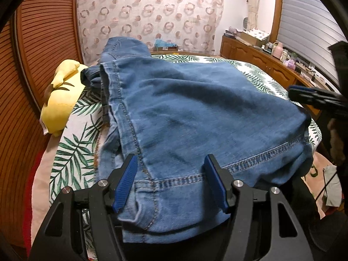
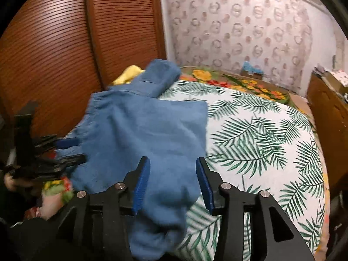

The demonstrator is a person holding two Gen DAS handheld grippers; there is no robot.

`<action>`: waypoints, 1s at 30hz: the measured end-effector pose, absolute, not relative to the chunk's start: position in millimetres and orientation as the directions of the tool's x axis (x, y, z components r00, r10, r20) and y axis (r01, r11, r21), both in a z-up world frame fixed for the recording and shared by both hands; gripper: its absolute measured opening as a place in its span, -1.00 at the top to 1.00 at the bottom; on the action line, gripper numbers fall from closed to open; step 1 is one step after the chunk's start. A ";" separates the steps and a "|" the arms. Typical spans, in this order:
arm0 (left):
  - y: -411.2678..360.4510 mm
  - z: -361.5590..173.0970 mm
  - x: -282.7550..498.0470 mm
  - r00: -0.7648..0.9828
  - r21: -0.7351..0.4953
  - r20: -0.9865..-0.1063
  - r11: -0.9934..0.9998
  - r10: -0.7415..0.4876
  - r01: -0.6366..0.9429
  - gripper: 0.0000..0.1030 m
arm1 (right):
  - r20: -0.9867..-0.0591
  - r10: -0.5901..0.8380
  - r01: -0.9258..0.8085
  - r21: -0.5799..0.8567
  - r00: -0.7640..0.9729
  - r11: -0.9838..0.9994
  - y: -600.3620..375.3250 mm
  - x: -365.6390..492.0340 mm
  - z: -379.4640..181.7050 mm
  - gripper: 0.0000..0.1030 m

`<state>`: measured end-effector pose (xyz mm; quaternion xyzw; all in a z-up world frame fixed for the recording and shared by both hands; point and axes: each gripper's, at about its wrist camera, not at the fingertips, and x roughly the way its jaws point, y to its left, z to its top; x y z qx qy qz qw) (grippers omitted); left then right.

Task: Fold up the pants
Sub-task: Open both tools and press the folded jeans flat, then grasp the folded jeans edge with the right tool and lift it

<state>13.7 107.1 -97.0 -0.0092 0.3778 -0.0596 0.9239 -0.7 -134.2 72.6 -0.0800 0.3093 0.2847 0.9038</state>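
Blue denim pants (image 1: 195, 113) lie folded over on a bed with a white palm-leaf cover (image 1: 71, 152). My left gripper (image 1: 169, 163) is open, its blue pads on either side of the hem near the side seam, with cloth between the jaws. My right gripper (image 2: 173, 163) is open over the pants' near corner (image 2: 152, 141), which lies between its jaws. The right gripper also shows at the right edge of the left wrist view (image 1: 315, 97), and the left gripper at the left edge of the right wrist view (image 2: 65, 152).
A yellow plush toy (image 1: 58, 100) lies at the bed's left side next to a brown slatted wardrobe (image 1: 43, 43). A wooden dresser (image 1: 261, 58) with small items stands at the right. A flowered blanket (image 2: 239, 82) lies at the bed's far end.
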 end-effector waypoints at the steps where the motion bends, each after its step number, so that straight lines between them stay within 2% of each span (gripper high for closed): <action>1: 108.1 -97.4 13.7 0.708 -0.058 -0.698 0.993 -0.111 0.098 -0.26 | -0.615 0.464 -0.561 0.042 0.637 0.827 -131.3 4.3 66.7 0.08; 10: 114.5 -101.2 13.6 0.712 -0.062 -0.695 0.995 -0.102 0.082 -0.26 | -0.709 0.420 -0.521 0.087 0.567 0.849 -120.5 25.5 19.3 -0.03; 19: 98.5 -75.1 9.3 0.756 -0.121 -0.630 0.984 -0.179 0.133 -0.26 | -0.708 0.460 -0.538 0.133 0.537 0.832 -119.7 40.8 4.5 -0.03; 22: 85.3 -73.8 14.6 0.748 -0.125 -0.630 0.978 -0.209 0.168 -0.26 | -0.704 0.483 -0.552 0.154 0.521 0.819 -122.2 41.7 5.3 0.17; 24: 75.4 -79.0 20.2 0.732 -0.118 -0.645 0.975 -0.219 0.189 -0.26 | -0.703 0.501 -0.567 0.167 0.505 0.807 -122.5 42.2 4.4 0.48; 26: 68.2 -85.4 24.6 0.714 -0.115 -0.661 0.972 -0.229 0.205 -0.26 | -0.697 0.505 -0.573 0.163 0.509 0.803 -122.3 42.0 4.5 0.65; 30: 66.3 -102.0 30.8 0.683 -0.094 -0.702 0.977 -0.202 0.191 -0.26 | -0.646 0.565 -0.575 0.230 0.513 0.786 -132.2 42.8 21.3 0.76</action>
